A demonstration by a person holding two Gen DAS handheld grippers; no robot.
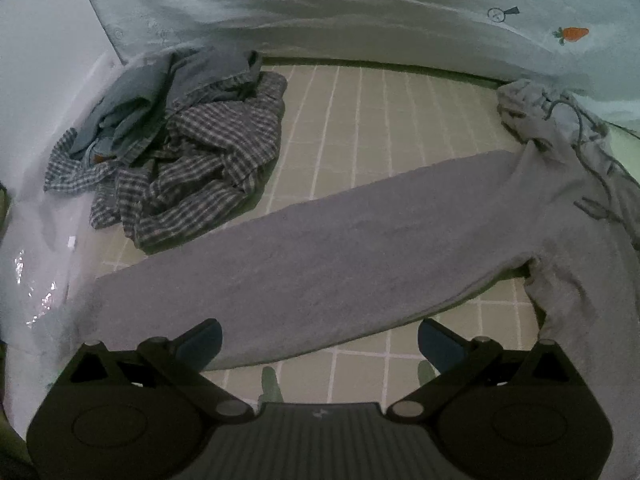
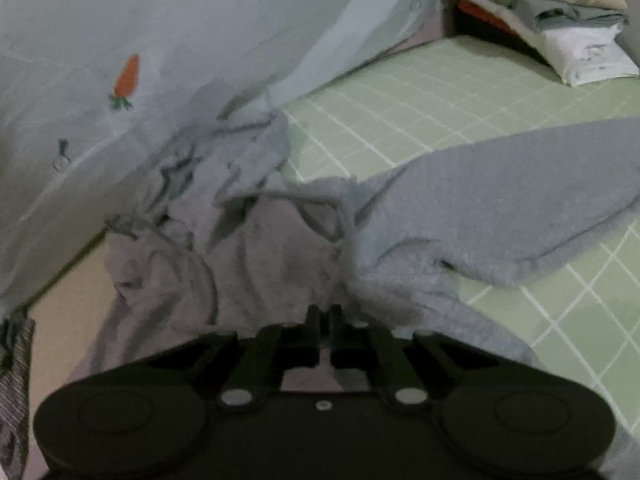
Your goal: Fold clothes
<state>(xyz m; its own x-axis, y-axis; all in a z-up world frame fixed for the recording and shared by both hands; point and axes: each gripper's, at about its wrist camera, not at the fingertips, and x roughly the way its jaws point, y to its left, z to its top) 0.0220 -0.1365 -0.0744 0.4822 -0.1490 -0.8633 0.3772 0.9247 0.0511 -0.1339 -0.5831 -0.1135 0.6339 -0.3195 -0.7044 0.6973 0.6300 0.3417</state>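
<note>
Grey sweatpants (image 1: pixel 320 248) lie across the green checked bed sheet (image 1: pixel 360 112), one leg stretched flat from lower left to upper right. My left gripper (image 1: pixel 320 340) hovers open just over that leg's near edge, nothing between its fingers. In the right wrist view the same sweatpants (image 2: pixel 500 200) show a crumpled waist with a drawstring (image 2: pixel 312 216). My right gripper (image 2: pixel 325 320) is shut on the waist fabric of the sweatpants, the cloth bunched around its fingertips.
A heap of plaid and blue denim clothes (image 1: pixel 172 148) lies at the left. A pale quilt with a carrot print (image 1: pixel 572 34) borders the far side. Folded clothes (image 2: pixel 560 12) are stacked at the far right corner.
</note>
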